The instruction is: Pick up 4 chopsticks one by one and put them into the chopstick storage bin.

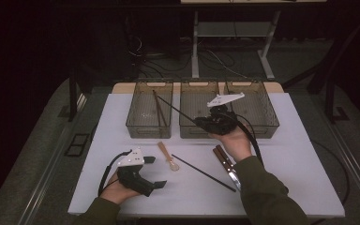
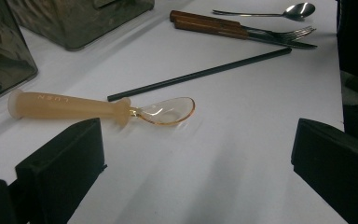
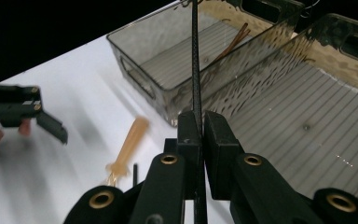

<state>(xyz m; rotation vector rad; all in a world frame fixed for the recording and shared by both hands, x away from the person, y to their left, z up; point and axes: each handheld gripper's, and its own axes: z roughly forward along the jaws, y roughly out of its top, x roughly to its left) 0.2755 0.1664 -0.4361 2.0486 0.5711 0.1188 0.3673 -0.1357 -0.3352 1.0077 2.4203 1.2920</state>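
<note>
Right tool (image 3: 200, 128) clamping black chopstick (image 3: 196, 60), metal spoon (image 2: 298, 9) beyond fork (image 2: 279, 33)

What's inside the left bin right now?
The left bin holds brown chopsticks lying lengthwise. The black chopstick in the right gripper angles over it; whether its tip is inside cannot be told. The tinted walls hide some of the floor.

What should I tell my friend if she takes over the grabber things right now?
Right gripper: shut on a black chopstick, held above the bins; its far end points at the left bin, which already holds brown sticks.
Left gripper: open, empty, low over the table near the orange spoon.
Still on the table: the orange spoon, another black chopstick, wooden-handled knife and fork, a metal spoon.
Middle and right bins look empty.
Left to do, probably: drop the chopstick, then sort the rest.
</note>
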